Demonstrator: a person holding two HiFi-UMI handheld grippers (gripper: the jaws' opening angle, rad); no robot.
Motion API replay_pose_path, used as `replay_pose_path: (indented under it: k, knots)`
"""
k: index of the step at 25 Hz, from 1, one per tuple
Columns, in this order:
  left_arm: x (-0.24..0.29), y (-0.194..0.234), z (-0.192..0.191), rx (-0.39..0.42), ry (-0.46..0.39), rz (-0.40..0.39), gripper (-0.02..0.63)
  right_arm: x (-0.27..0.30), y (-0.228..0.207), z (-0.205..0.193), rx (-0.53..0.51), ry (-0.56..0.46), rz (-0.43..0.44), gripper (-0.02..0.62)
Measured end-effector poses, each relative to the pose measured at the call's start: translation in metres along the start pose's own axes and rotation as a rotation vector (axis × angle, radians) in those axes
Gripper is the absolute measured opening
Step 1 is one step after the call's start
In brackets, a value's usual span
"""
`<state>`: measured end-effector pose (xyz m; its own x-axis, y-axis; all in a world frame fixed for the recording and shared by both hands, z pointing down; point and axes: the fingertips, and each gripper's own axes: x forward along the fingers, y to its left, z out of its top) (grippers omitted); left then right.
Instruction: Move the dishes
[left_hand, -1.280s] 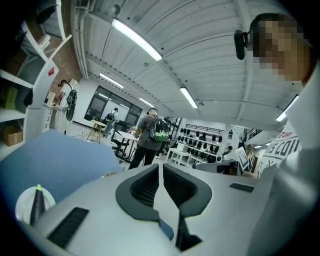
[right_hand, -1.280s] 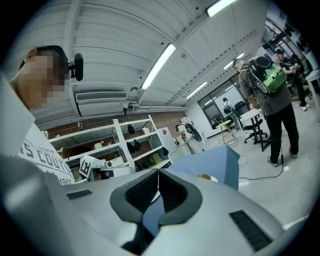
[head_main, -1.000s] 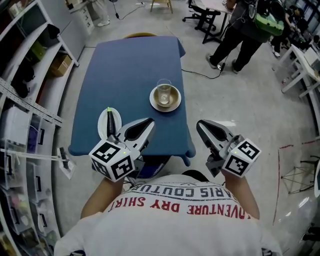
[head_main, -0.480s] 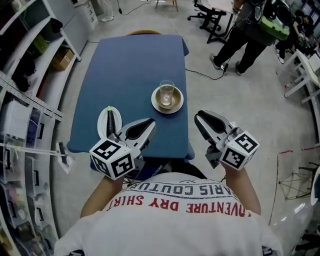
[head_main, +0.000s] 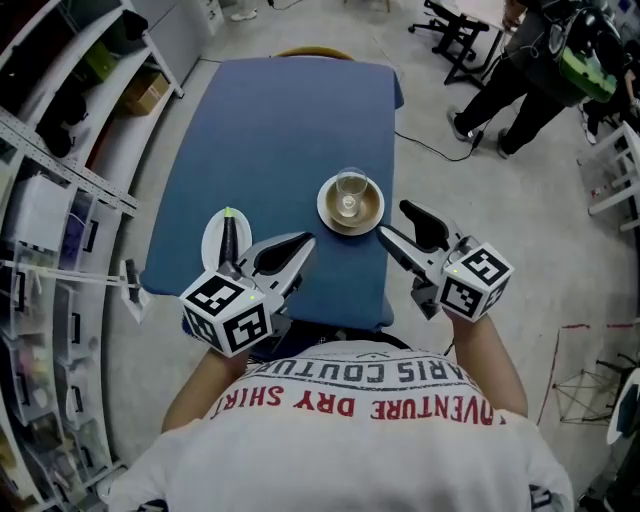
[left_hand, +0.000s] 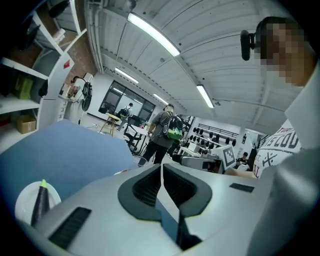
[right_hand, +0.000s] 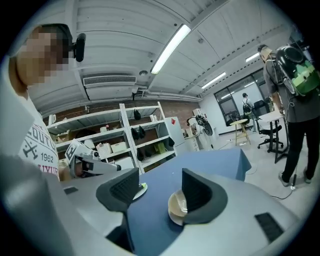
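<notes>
In the head view, you stand at the near end of a blue table (head_main: 270, 130). Your left gripper (head_main: 298, 247) is over the near edge, and its jaws look shut. Just beside it, on its left, lies a white plate (head_main: 210, 245) with a dark eggplant (head_main: 229, 243) on it. Your right gripper (head_main: 395, 221) is at the table's right edge with its jaws apart, just beside a tan plate (head_main: 370, 206) — a clear glass (head_main: 350, 188) stands on that plate. In the left gripper view, the two jaws are pressed together with nothing between them, and the white plate sits low on the left. In the right gripper view, the jaws stand wide apart and hold nothing — the tan plate shows on the table past them, partly behind the right-hand jaw.
</notes>
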<state>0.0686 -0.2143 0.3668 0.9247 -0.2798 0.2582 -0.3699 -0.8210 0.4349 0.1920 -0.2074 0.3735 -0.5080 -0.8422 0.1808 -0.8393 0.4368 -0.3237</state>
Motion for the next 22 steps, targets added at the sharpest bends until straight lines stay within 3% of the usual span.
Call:
replay_pose_path:
  k: [11,15,22]
  knots:
    - [0.01,0.035,0.002,-0.059,-0.013,0.112,0.035,0.059,-0.04,-0.019,-0.13,0.155,0.025,0.327]
    - [0.01,0.045,0.001,-0.075,-0.02,0.143,0.035,0.08,-0.05,-0.035,-0.219,0.212,0.02,0.337]
    - [0.004,0.059,-0.003,-0.102,-0.019,0.186,0.035,0.11,-0.056,-0.058,-0.258,0.271,0.052,0.337]
